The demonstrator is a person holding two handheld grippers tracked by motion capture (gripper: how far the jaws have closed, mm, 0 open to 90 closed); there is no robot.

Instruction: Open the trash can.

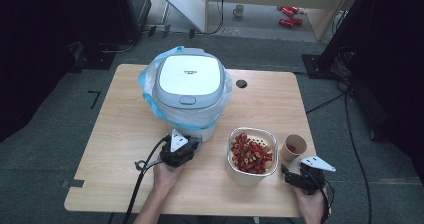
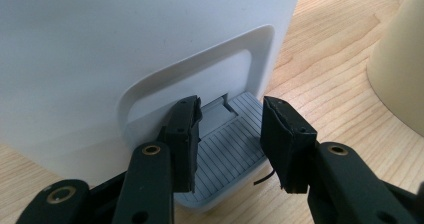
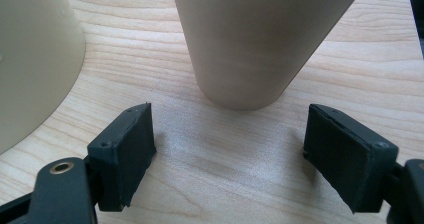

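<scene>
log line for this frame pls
left gripper: open, jaws astride bin pedal | right gripper: open, short of paper cup, no contact | bowl: red pieces, untouched | bin lid: closed

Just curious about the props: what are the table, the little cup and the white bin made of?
Table: pale wood or wood-look laminate, grain visible. Cup: probably paper, matte tan, seamless. Bin: smooth, satiny white plastic, with a ribbed grey pedal at its base.
</scene>
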